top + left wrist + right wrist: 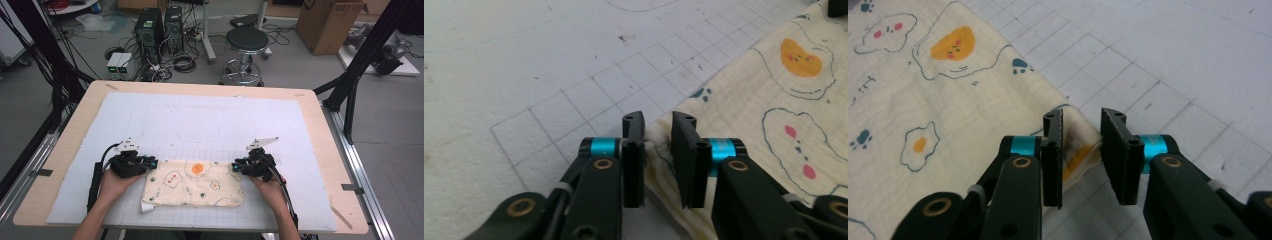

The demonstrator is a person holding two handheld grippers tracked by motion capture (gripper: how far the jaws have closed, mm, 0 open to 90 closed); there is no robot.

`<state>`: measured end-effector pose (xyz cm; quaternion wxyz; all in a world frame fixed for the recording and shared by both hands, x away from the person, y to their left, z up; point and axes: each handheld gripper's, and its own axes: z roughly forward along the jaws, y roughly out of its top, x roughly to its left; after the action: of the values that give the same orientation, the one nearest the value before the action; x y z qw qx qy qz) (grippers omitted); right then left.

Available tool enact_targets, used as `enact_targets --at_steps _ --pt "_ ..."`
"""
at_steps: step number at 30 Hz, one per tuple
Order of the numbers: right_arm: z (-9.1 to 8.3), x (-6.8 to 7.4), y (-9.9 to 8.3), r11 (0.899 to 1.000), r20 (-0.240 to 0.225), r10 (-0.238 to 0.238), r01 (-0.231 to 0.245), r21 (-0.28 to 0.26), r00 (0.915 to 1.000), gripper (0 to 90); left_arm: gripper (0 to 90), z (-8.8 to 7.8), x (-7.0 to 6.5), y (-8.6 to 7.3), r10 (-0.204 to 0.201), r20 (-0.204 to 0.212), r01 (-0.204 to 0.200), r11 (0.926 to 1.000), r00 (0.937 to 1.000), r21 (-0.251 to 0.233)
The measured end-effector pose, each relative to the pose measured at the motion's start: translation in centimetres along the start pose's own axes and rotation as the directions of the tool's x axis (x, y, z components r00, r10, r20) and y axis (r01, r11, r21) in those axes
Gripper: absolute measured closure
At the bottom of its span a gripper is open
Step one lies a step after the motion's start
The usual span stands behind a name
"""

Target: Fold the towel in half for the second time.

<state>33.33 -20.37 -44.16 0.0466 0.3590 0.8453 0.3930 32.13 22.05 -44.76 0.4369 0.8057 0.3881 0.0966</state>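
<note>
A white gridded mat (200, 120) covers the wooden table. On it lies a folded cream cloth (195, 184) printed with eggs. The left gripper (658, 145) has a far corner of the cloth between its jaws, which stand slightly apart with a gap showing, not yet pinching. The right gripper (1082, 145) frames the opposite far corner the same way. Likely risk: closing may catch just the top layer, so the fold would slip open when lifted.
</note>
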Motion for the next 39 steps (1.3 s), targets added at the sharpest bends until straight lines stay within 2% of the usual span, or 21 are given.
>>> enact_targets --at_steps 2,7,10,13,16,19,25,30,35,37,39 --pt "0.0 0.1 0.0 1.0 -0.011 -0.011 0.011 0.005 0.9999 79.9 81.3 0.0 0.0 0.0 0.006 0.003 -0.006 1.0 1.0 0.002" --pt "0.0 -0.1 0.0 1.0 -0.045 0.01 -0.01 0.01 0.9989 82.8 83.2 -0.1 -0.2 0.1 0.004 -0.001 -0.004 1.0 1.0 0.003" --pt "-0.3 -0.2 0.3 1.0 -0.057 0.011 -0.011 0.002 0.9983 83.6 83.7 -0.3 -0.1 0.4 -0.009 0.004 0.01 0.9998 0.9999 -0.019" --pt "-0.9 -0.4 1.0 1.0 -0.07 0.018 -0.019 -0.015 0.9974 83.9 83.9 -0.7 0.2 1.0 -0.031 0.011 0.031 0.9987 0.9995 -0.039" --pt "-1.3 -0.7 1.7 0.999 -0.063 0.014 -0.017 -0.035 0.9979 83.9 83.9 -0.5 0.3 2.1 -0.019 0.006 0.02 0.9985 0.9998 -0.051" --pt "-1.6 -1.3 2.5 0.999 -0.046 0.02 -0.022 -0.04 0.9987 83.9 83.9 -0.2 0.5 3.4 -0.007 -0.009 0.006 0.9989 0.9999 -0.047" --pt "-1.7 -2.8 3.8 0.999 -0.03 0.038 -0.039 -0.032 0.9988 84.1 84.1 0.6 1.3 5.0 -0.02 -0.006 0.019 0.9969 0.9998 -0.076" --pt "-1.5 -4.3 4.7 0.996 -0.036 0.081 -0.083 -0.037 0.996 84.0 84.1 1.1 2.0 6.0 -0.028 -0.032 0.026 0.9962 0.9991 -0.083" --pt "-1.6 -5.5 5.9 0.992 -0.047 0.107 -0.11 -0.063 0.9932 84.1 84.5 1.8 3.1 6.9 -0.079 -0.04 0.075 0.9925 0.9961 -0.096" --pt "-1.6 -5.8 6.3 0.99 -0.048 0.115 -0.118 -0.075 0.9922 84.1 84.5 2.2 3.4 7.2 -0.078 -0.057 0.072 0.993 0.9954 -0.093" --pt "-1.5 -6.3 6.9 0.989 -0.036 0.127 -0.129 -0.073 0.9913 84.1 84.5 2.4 3.5 7.5 -0.08 -0.059 0.073 0.991 0.9951 -0.113"
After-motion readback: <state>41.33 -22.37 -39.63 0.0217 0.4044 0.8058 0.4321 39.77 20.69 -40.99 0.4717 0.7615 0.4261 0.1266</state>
